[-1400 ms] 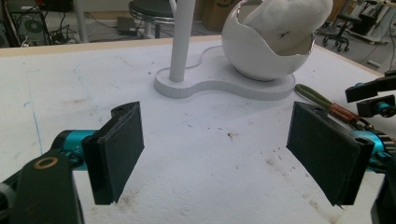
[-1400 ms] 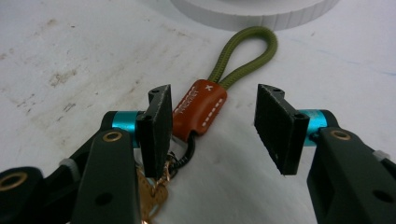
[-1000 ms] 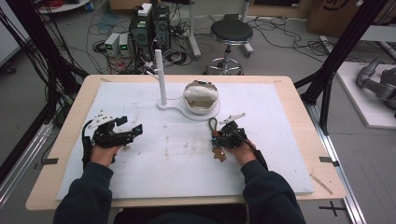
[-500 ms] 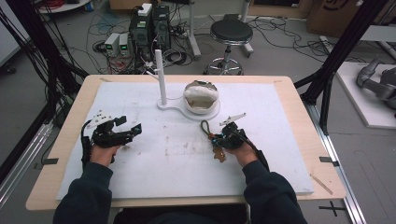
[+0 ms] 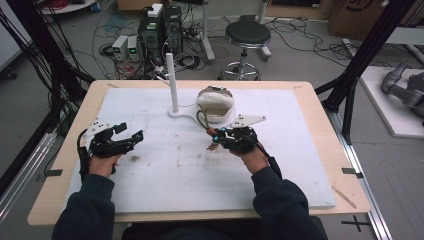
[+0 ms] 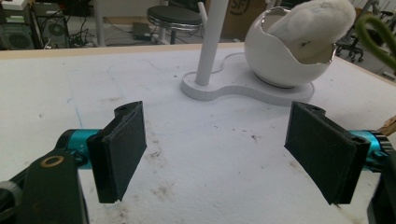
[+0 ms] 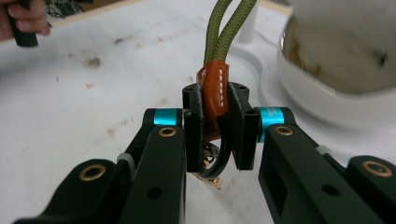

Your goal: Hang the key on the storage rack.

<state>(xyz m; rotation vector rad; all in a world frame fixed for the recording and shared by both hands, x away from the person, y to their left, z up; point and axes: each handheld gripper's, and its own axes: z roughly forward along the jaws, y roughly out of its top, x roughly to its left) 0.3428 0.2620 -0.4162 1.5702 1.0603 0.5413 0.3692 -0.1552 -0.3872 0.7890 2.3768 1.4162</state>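
My right tongs [image 7: 215, 135], closed on the orange leather tab [image 7: 214, 88] of an olive-green cord loop [image 7: 224, 28], sit just before the white egg-shaped bowl [image 5: 216, 102] and upright white post [image 5: 172, 82], while my left tongs [image 6: 224, 154] hover open, well apart over the bench [image 5: 150, 165].

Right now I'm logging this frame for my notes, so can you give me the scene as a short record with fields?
surface: white mat on a wooden table
left tongs: open, nothing between them, low over the mat
right tongs: shut on the orange leather tab of an olive cord loop
stand: white base with an upright post
bowl: white egg-shaped bowl on that base, holding white padding
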